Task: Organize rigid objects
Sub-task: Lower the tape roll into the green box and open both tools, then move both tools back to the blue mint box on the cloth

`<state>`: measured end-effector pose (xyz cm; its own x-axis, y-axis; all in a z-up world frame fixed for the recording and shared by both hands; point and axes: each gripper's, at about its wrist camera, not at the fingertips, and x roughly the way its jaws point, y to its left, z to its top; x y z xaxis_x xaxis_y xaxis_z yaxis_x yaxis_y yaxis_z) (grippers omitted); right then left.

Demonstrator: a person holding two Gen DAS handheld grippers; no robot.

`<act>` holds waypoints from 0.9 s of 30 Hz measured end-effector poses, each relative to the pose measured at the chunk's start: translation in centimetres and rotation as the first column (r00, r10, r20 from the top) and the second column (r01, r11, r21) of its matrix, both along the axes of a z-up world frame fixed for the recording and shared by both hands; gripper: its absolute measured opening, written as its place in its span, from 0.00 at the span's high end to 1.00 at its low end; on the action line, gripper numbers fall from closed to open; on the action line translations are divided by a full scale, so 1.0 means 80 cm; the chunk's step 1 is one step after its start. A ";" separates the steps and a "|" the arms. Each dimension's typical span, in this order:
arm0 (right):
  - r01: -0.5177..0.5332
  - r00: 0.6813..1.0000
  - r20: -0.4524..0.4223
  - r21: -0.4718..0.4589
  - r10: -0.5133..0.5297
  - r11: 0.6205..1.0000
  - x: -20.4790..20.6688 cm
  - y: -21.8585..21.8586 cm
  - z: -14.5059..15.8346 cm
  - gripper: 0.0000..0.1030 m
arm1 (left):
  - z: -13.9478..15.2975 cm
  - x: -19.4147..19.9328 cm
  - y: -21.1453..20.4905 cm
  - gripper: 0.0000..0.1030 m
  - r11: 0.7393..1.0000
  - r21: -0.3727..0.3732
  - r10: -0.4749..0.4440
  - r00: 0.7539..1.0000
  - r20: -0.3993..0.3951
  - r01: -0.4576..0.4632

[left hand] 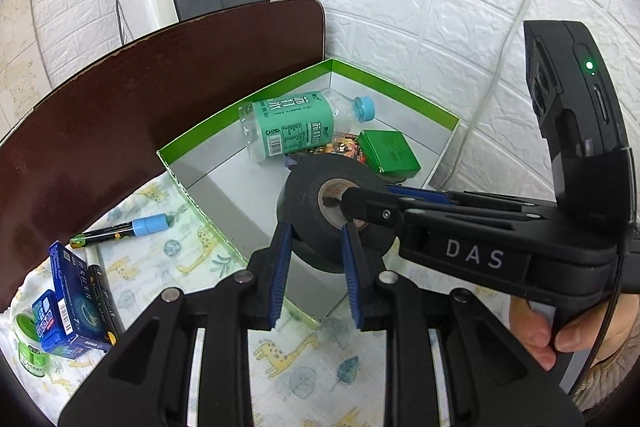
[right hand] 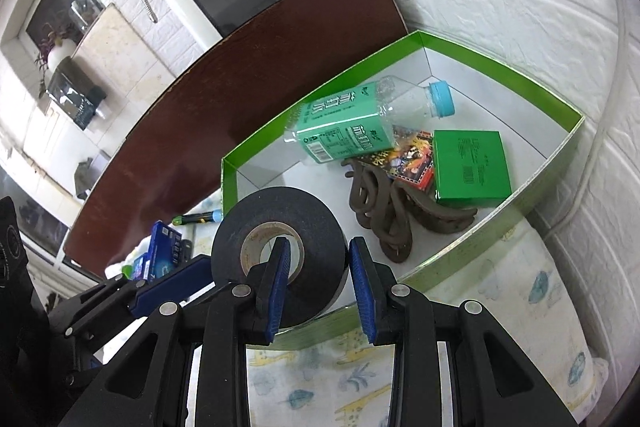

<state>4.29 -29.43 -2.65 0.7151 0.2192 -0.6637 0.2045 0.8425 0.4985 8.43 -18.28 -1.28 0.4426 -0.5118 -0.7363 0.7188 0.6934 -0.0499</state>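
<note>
**Two hand-held grippers holding one tape roll at the near edge of the green tray**

The roll of black tape [left hand: 320,211] is sitting at the near rim of the green-edged tray [left hand: 256,95], raised over its near wall. Both grippers are gripping it. The left hand-held gripper [left hand: 316,275] is standing narrow, its blue pads pressing the roll's wall from either side. The right hand-held gripper [right hand: 320,287] is clamping the same wall, one finger inside the cardboard core and one outside; in the left wrist view it is reaching in from 3 o'clock.

The roll's short axis, through the core, is lying roughly level, with the open core facing the cameras, so the ring is standing on edge rather than lying flat.

Inside the tray, the near-left floor is bare grey, offering open room. Its contents are crowding toward 1 o'clock: one plastic bottle [right hand: 360,123] lying on its side, blue cap pointing to 3 o'clock; one green box [right hand: 472,163]; one colourful packet [right hand: 412,157] under the bottle; and one brown hair claw [right hand: 384,215].

A dark brown board [left hand: 120,99] is leaning behind the tray's left wall, and a white brick-pattern wall is closing the right and far sides. The counter is wearing a giraffe-print cloth [left hand: 192,247]. At 9 o'clock on it are lying one blue-capped marker [left hand: 124,227], one blue box [left hand: 76,299], one smaller blue pack [left hand: 48,319] and one green jar [left hand: 30,351].
</note>
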 end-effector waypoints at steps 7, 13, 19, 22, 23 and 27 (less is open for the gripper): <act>-0.005 1.000 -0.016 0.021 0.006 1.000 0.001 -0.005 -0.009 0.67 | -0.008 0.003 -0.008 0.78 1.000 0.018 0.008 1.000 -0.013 -0.008; -0.005 1.000 -0.010 0.031 0.005 1.000 -0.001 -0.007 -0.009 0.67 | -0.013 0.004 -0.010 0.78 1.000 0.002 -0.016 0.999 -0.051 0.016; -0.024 1.000 0.008 0.028 0.023 0.999 -0.002 0.001 -0.001 0.67 | -0.008 -0.013 -0.015 0.76 0.998 0.019 -0.056 0.998 -0.006 0.056; -0.030 1.000 0.010 0.019 0.030 0.999 -0.002 0.006 0.003 0.67 | -0.004 -0.015 -0.005 0.76 0.999 0.011 -0.042 0.999 0.004 0.041; -0.034 0.999 0.010 0.019 0.034 0.999 -0.001 0.008 0.004 0.67 | -0.003 -0.015 0.000 0.76 0.999 0.008 -0.032 0.999 0.005 0.032; -0.057 0.998 0.011 0.009 0.057 0.998 0.001 0.022 0.008 0.67 | 0.001 -0.011 0.025 0.76 1.000 -0.004 0.016 1.000 0.010 -0.016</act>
